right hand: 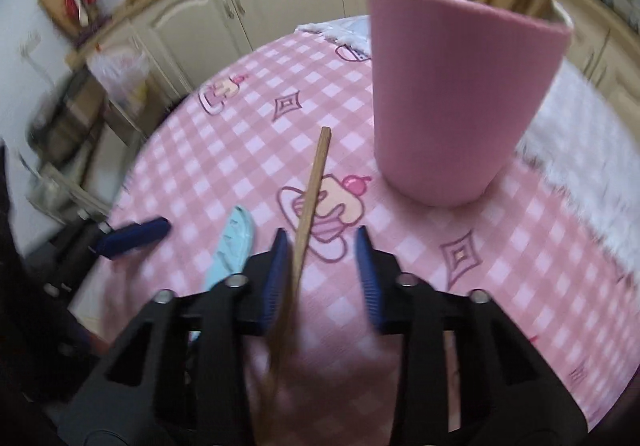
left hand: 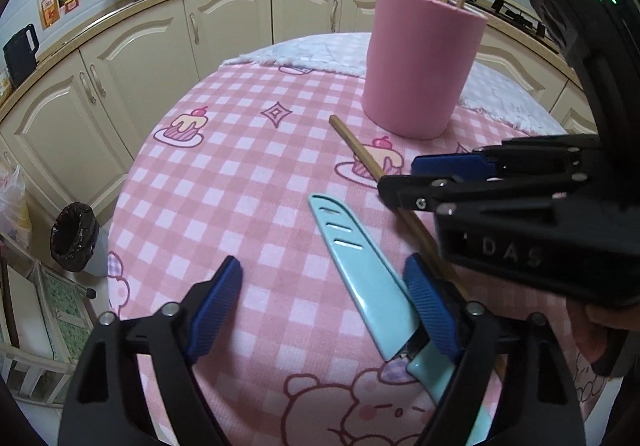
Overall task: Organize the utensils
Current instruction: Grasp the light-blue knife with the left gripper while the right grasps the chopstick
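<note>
Step in hand: I am picking the loose chopstick (right hand: 308,205) off the pink checked tabletop (left hand: 240,181) so it can join the others in the pink cup (left hand: 420,61).
Right fingers (right hand: 322,270): partly closed, straddling the chopstick; it lies against the left pad with a gap to the right one, so I judge it not yet clamped.
Left fingers (left hand: 326,310): wide apart and gripping nothing; the right pad sits just beside the sheathed blue knife (left hand: 360,266).
Where things are: the chopstick lies mid-tabletop, its far end near the cup's base; the knife lies beside it, toward the near edge; the cup stands toward the far edge, full of upright chopsticks.
Next move: it calls for closing fully on the stick, lifting, tipping it upright and lowering it into the cup without knocking it.
Hard to make out: the right view is blurred; the chopstick's near end is hidden behind my fingers, and the knife's handle is partly covered.
</note>
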Motion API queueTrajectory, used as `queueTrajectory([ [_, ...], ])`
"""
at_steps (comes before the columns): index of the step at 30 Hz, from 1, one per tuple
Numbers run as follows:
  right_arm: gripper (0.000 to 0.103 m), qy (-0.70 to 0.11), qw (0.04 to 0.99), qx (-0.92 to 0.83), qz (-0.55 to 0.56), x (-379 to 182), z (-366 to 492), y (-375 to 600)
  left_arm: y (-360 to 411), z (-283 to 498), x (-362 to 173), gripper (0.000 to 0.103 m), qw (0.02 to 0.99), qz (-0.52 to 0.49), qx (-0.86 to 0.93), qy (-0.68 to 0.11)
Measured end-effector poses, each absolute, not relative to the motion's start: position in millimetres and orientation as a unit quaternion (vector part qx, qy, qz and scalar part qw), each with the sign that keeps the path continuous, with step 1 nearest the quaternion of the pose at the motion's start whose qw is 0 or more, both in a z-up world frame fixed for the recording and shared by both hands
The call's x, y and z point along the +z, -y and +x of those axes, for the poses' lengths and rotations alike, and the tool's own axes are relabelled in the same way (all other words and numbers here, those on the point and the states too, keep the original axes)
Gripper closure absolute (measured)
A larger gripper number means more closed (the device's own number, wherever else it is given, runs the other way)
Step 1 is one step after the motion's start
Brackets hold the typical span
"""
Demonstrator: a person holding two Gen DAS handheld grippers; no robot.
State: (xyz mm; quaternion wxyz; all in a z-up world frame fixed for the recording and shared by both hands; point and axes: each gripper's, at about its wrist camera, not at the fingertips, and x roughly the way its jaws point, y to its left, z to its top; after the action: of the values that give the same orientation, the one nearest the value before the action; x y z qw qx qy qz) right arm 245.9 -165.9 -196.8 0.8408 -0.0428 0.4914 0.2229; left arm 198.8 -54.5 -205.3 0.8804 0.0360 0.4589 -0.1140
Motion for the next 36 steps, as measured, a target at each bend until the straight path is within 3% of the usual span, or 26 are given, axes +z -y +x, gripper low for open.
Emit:
queueTrajectory([
  [5,0.086,-0.492,0.838,0.229,-0.051,-197.9,230.0,184.4,57.1,200.0,-203.0,0.042,0.878,0.043,-0.132,-0.458],
  [12,0.086,-0.498,0.837,0.224,-0.041,-197.1,223.3,195.0,66.5,206.9,-202.6,0.043,0.874,0.05,-0.153,-0.459],
  [18,0.086,-0.496,0.838,0.225,-0.031,-198.0,222.4,197.0,68.3,211.8,-200.7,0.068,0.851,0.0,-0.25,-0.461],
  [22,0.086,-0.496,0.838,0.225,-0.022,-198.0,219.9,203.7,72.3,205.0,-200.2,0.064,0.858,0.038,-0.228,-0.458],
  [23,0.086,-0.496,0.838,0.225,-0.022,-198.2,220.5,203.9,74.3,203.8,-200.2,0.053,0.86,0.048,-0.217,-0.46],
  [25,0.086,-0.495,0.839,0.223,-0.027,-198.9,222.0,203.4,80.7,202.8,-201.3,0.04,0.861,0.075,-0.192,-0.465],
  [30,0.086,-0.496,0.841,0.214,-0.036,-199.4,230.8,196.9,90.9,205.9,-204.4,0.041,0.862,0.106,-0.172,-0.465],
  [31,0.086,-0.495,0.841,0.213,-0.045,-198.9,230.7,193.9,90.1,205.9,-203.2,0.05,0.862,0.104,-0.176,-0.464],
  [32,0.086,-0.496,0.841,0.211,-0.054,-198.2,229.8,191.4,91.5,205.7,-202.0,0.065,0.861,0.106,-0.181,-0.463],
  [33,0.087,-0.496,0.84,0.209,-0.066,-198.0,227.9,189.8,93.0,204.5,-200.9,0.072,0.859,0.108,-0.189,-0.464],
  [36,0.088,-0.5,0.837,0.209,-0.07,-197.0,223.2,192.7,96.2,200.9,-200.0,0.076,0.851,0.113,-0.213,-0.467],
])
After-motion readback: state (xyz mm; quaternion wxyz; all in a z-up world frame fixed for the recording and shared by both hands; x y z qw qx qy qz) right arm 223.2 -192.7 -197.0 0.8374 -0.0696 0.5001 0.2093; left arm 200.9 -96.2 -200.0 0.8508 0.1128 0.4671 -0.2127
